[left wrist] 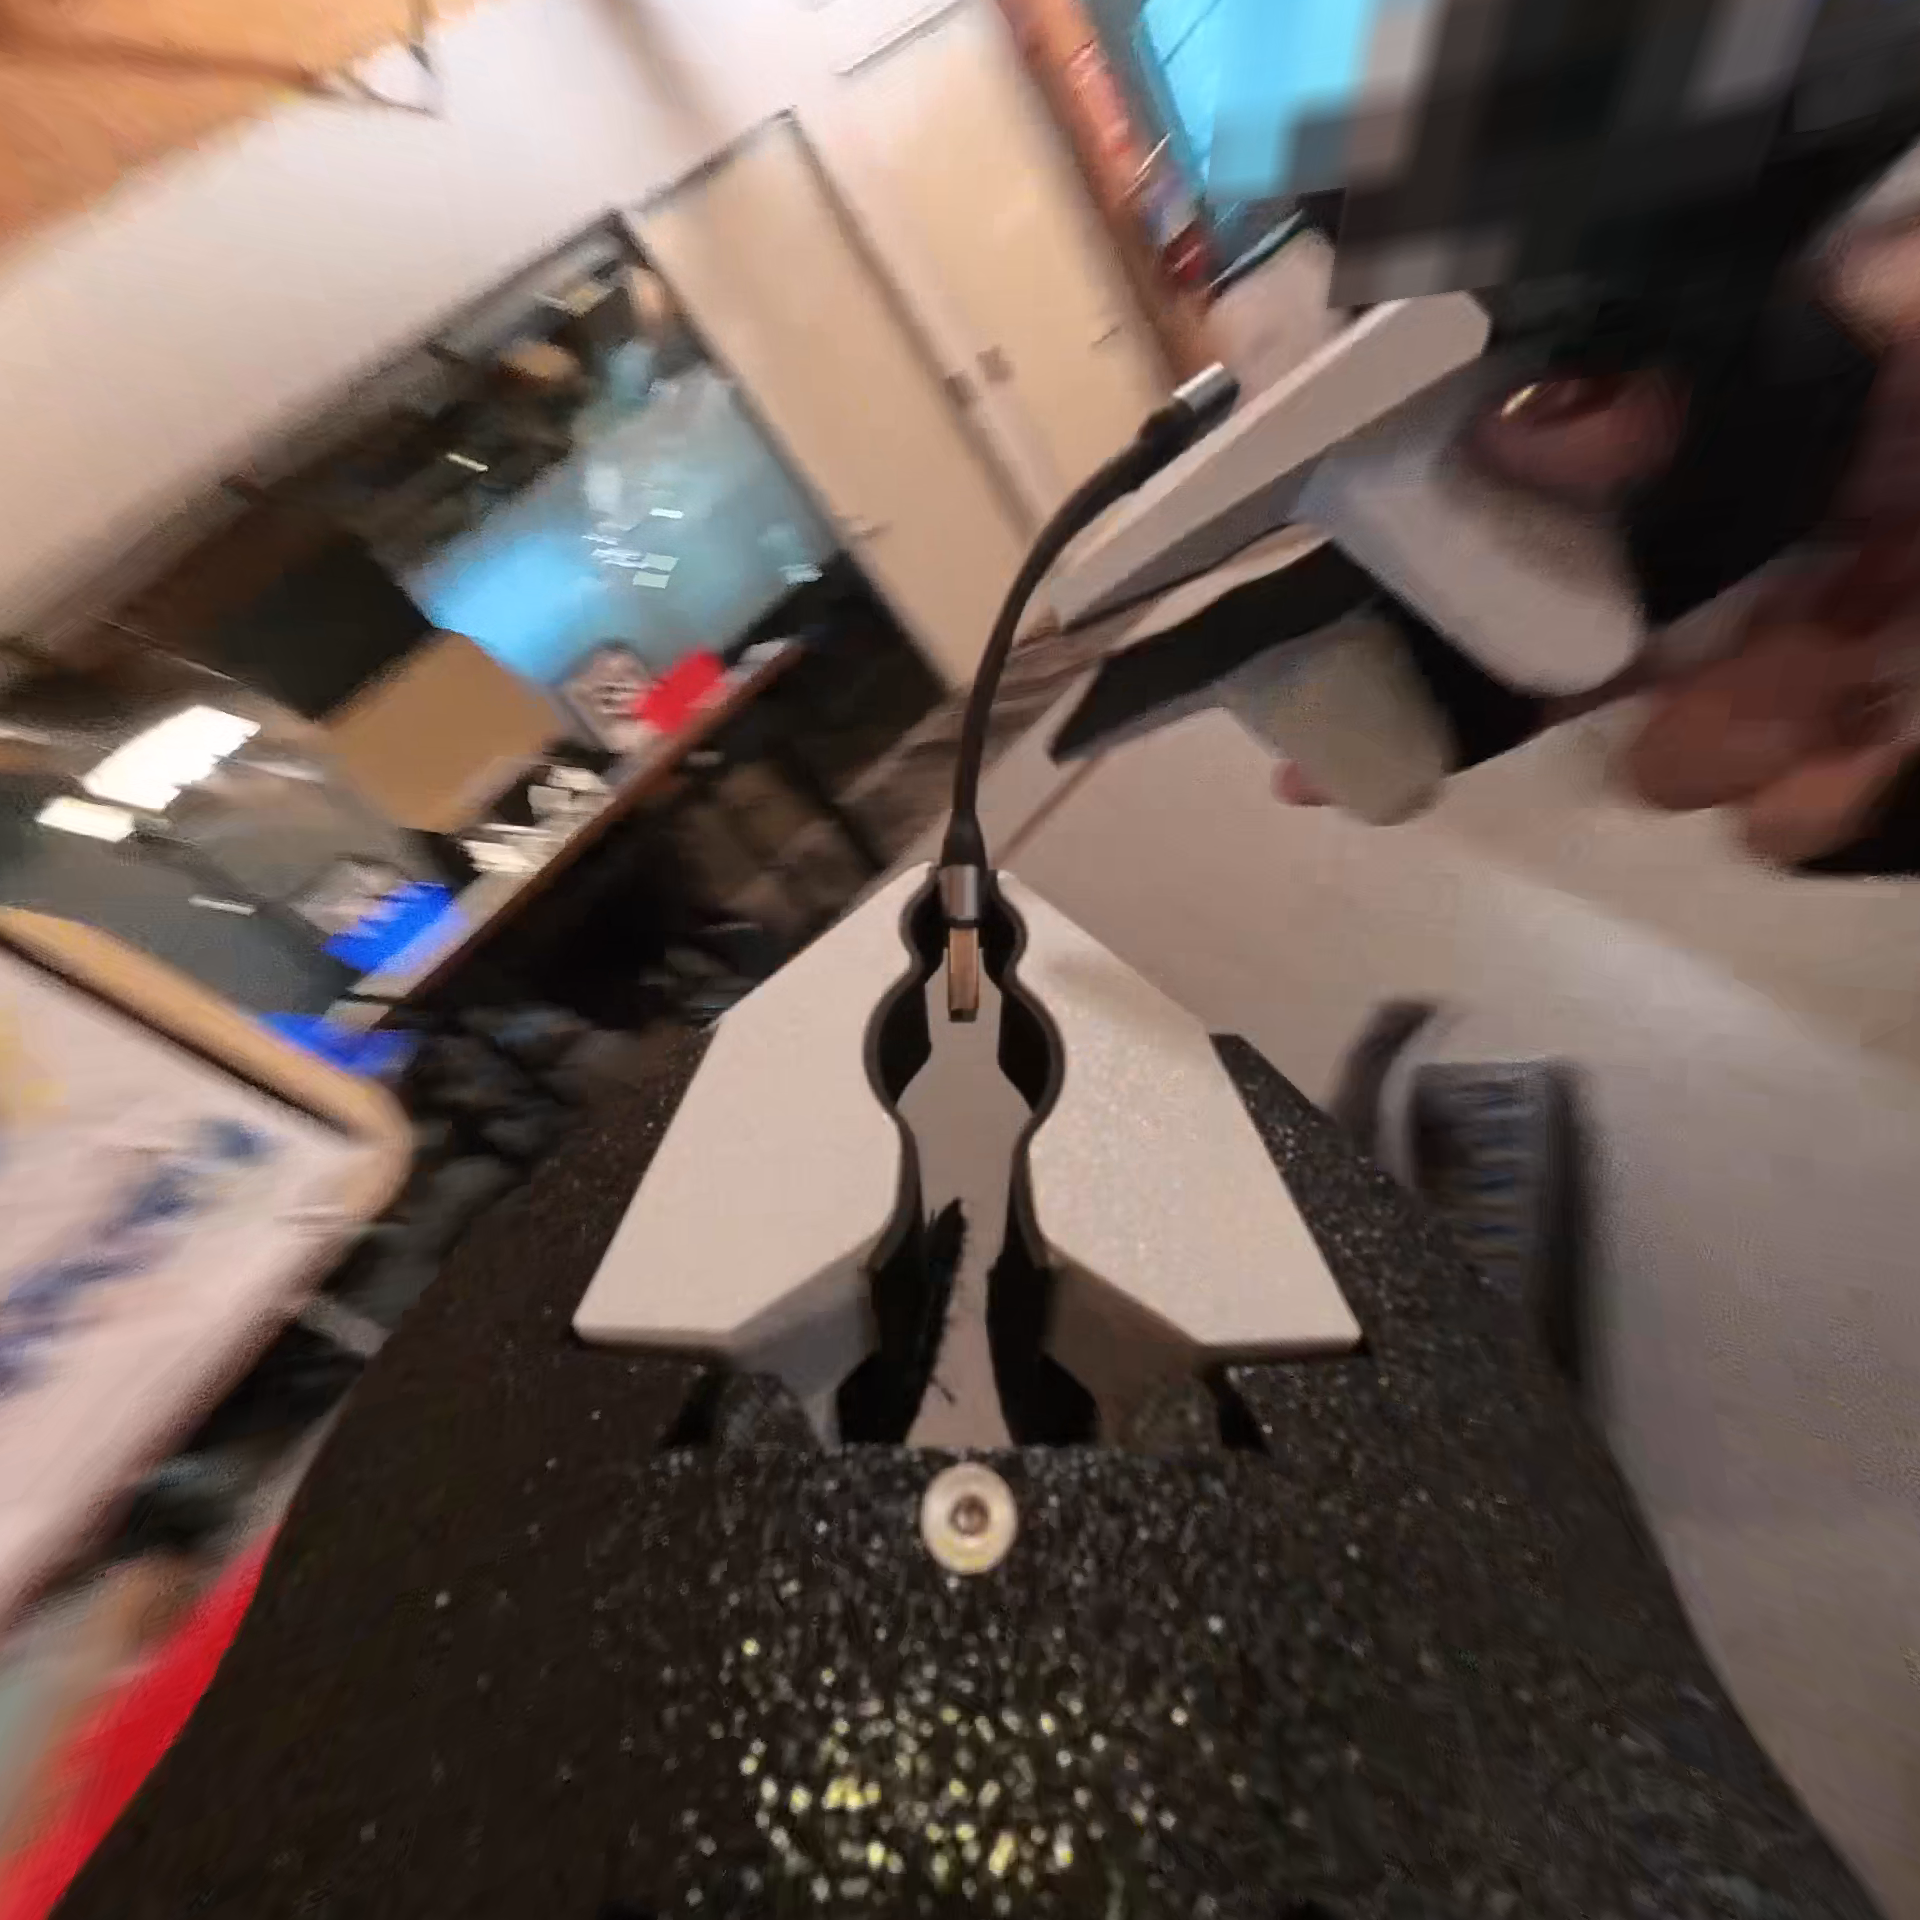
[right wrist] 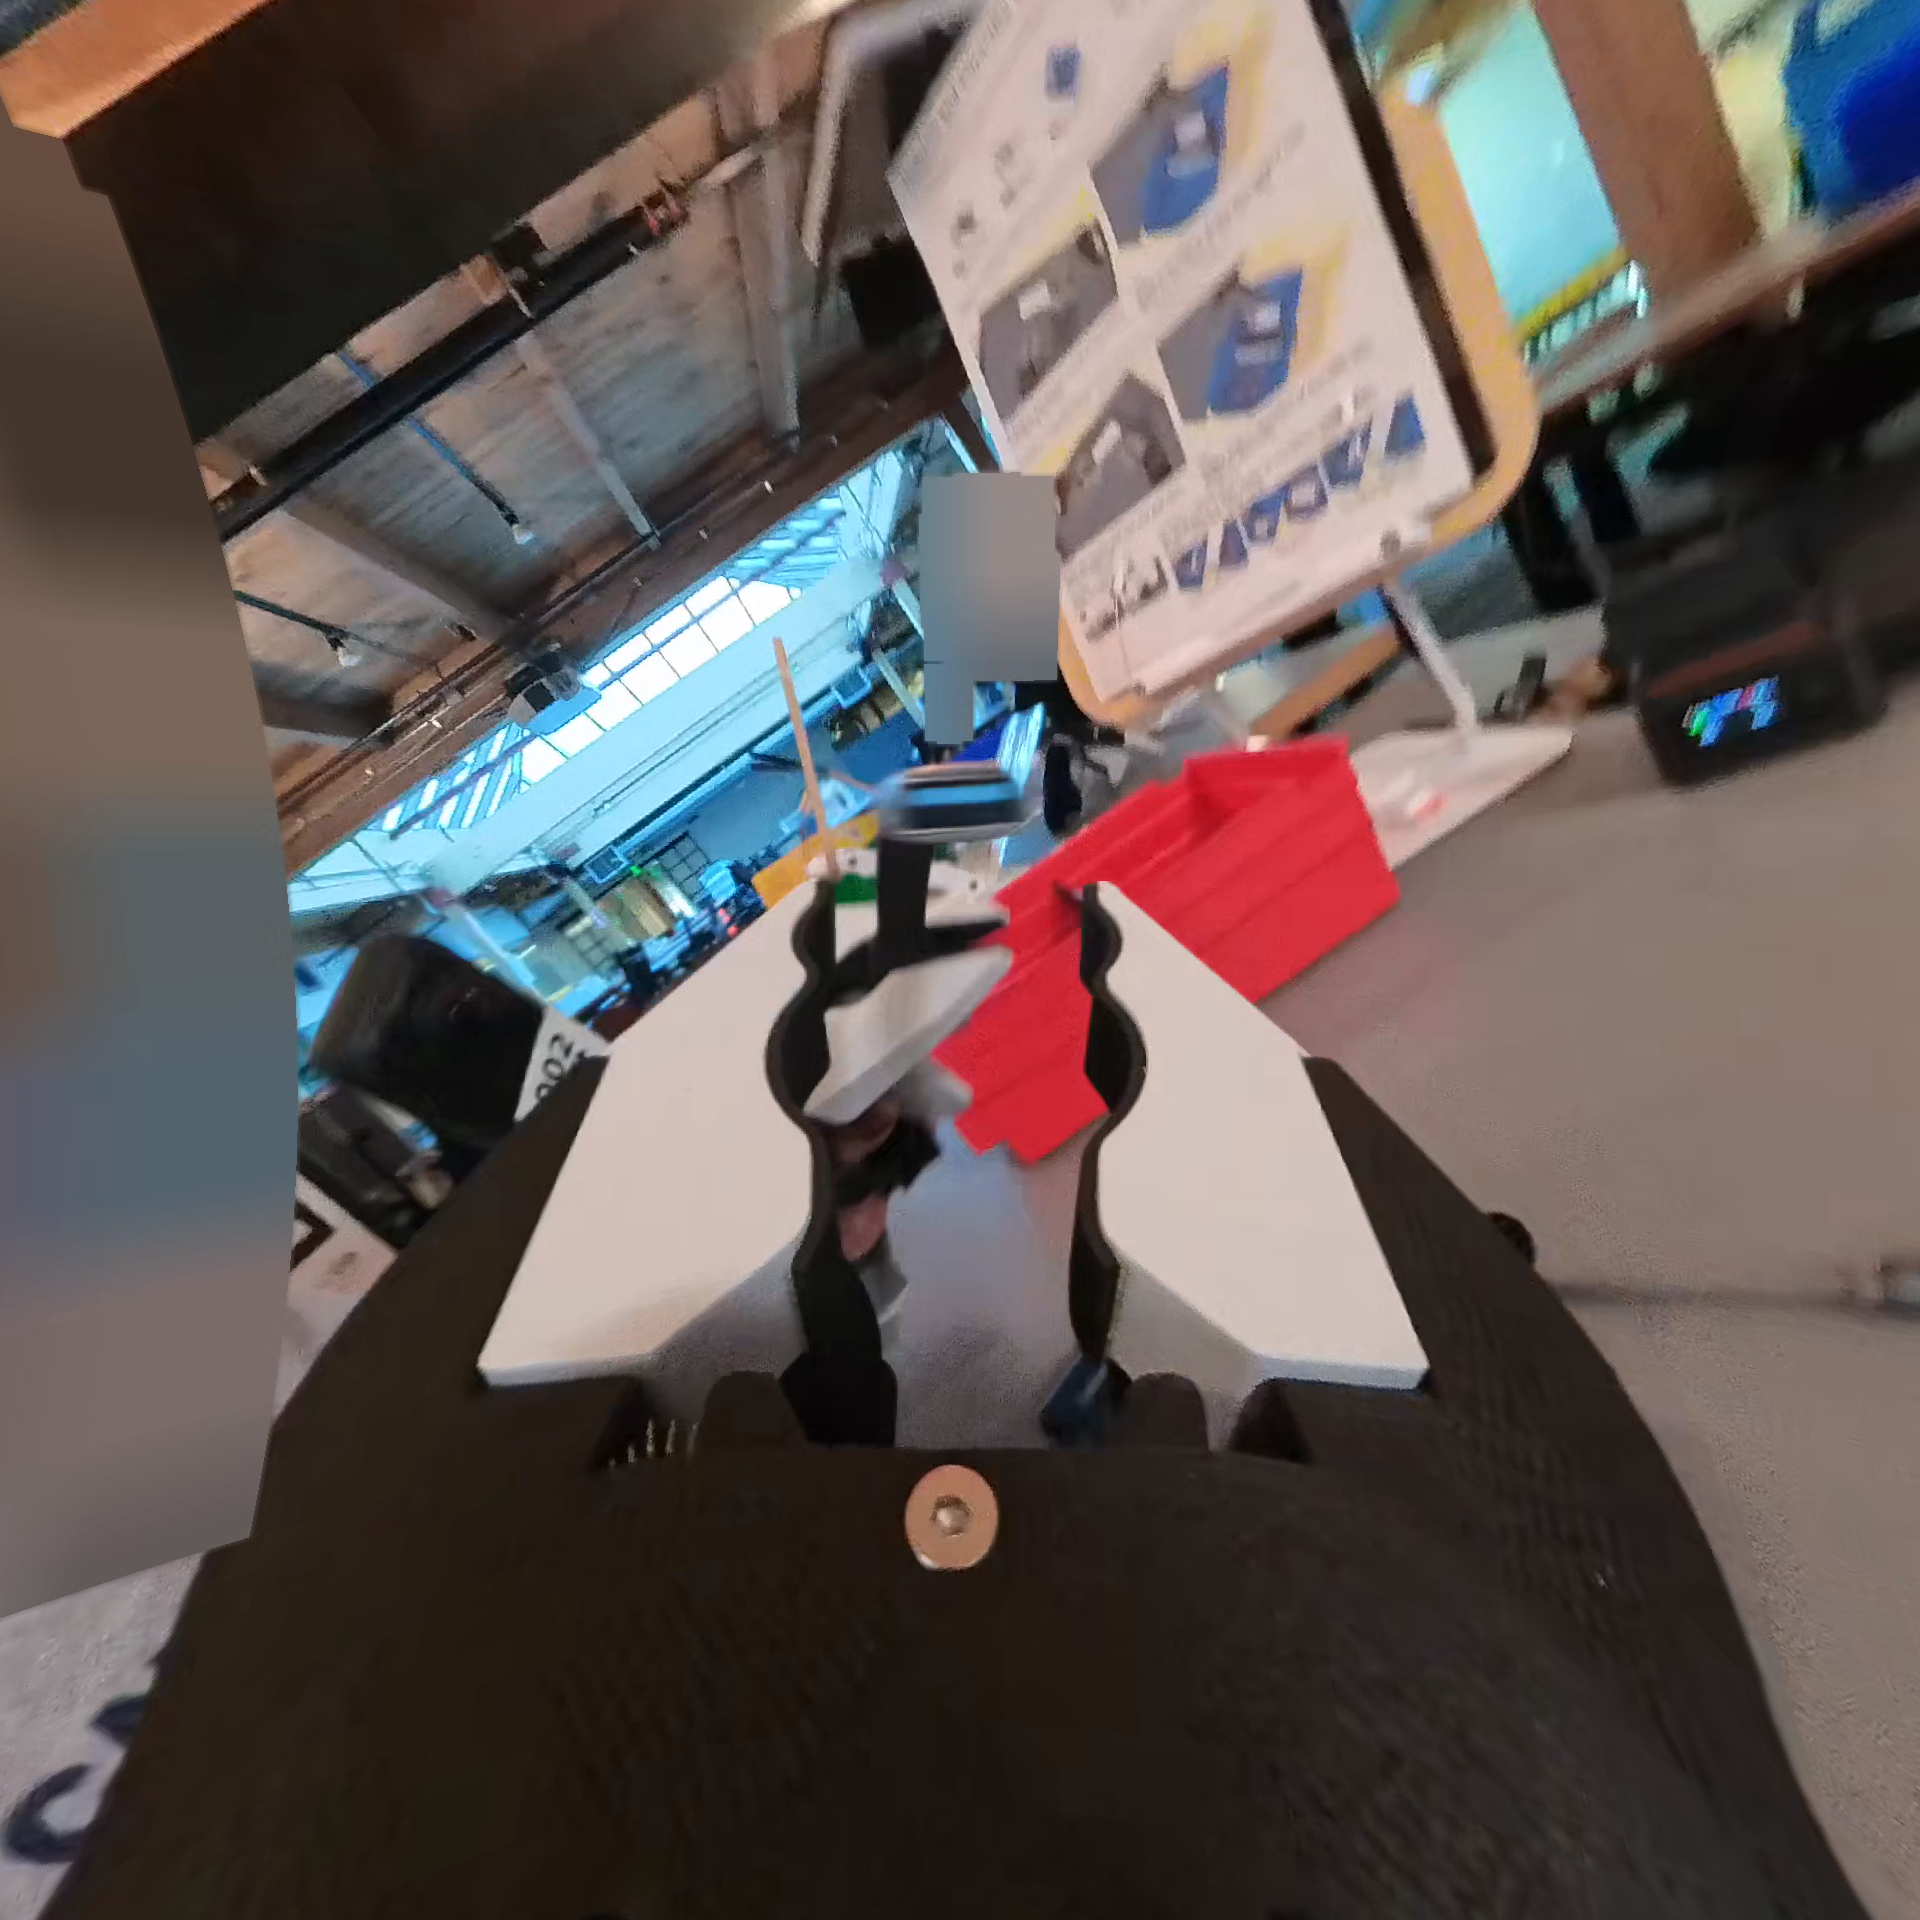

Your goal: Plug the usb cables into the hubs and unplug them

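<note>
L gripper [left wrist: 961, 935] was clamped on one plug of the usb cable [left wrist: 997, 665], centre of the left wrist view. The black cord arced up-right to its other plug [left wrist: 1195, 400], which sat by the R gripper's pale finger [left wrist: 1278, 447]. In its own view the R gripper [right wrist: 956, 935] had its fingers apart, nothing held. No hub visible in either view. Risks, imo: heavy motion blur suggests fast moves, so the plug could twist or slip in the tips; cord may snag the R finger.
</note>
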The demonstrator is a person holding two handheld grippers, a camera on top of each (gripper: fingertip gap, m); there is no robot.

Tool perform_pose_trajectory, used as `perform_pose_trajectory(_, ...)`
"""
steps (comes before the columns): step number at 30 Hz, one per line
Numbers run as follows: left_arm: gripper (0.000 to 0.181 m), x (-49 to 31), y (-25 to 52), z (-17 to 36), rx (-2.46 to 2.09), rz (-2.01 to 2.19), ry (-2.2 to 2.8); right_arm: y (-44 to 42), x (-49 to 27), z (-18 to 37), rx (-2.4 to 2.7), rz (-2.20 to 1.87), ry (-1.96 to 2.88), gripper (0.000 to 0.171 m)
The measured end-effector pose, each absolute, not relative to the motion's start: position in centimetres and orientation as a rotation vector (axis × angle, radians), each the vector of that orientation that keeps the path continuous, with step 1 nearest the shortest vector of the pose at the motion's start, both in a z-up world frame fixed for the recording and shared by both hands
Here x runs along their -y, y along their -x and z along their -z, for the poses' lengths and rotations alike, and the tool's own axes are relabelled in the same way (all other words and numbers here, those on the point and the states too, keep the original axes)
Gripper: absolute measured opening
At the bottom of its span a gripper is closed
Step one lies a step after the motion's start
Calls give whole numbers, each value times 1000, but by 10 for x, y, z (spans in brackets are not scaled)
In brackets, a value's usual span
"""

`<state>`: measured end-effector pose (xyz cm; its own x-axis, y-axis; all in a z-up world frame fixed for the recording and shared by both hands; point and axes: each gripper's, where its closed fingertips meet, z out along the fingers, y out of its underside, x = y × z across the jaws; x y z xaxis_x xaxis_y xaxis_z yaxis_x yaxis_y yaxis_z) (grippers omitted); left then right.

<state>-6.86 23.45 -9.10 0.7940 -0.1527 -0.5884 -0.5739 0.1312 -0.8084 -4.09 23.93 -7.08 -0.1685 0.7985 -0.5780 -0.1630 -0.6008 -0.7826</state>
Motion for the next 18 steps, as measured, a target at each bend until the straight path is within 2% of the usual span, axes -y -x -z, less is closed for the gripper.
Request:
perform_pose_trajectory(1,4,-235,73,89,-665,-514,1392,46,-232,78,766,-1866,1483,45)
perform_pose_trajectory(5,4,-237,65,93,-861,-1015,1237,55,-223,89,717,-1963,1560,40)
perform_pose_trajectory(8,3,-237,55,95,-932,-1139,1149,53,-231,89,631,-2021,1553,14)
perform_pose_trajectory(10,4,-238,51,100,-935,-1070,1169,50,-233,88,596,-2068,1542,1)
perform_pose_trajectory(12,18,-237,48,104,-892,-874,1230,46,-235,85,552,-2112,1522,0)
perform_pose_trajectory(14,47,-233,50,111,-846,-630,1332,36,-243,76,443,-2235,1473,0)
perform_pose_trajectory(18,75,-217,59,140,-810,-281,1492,13,-255,59,212,-2559,1339,0)
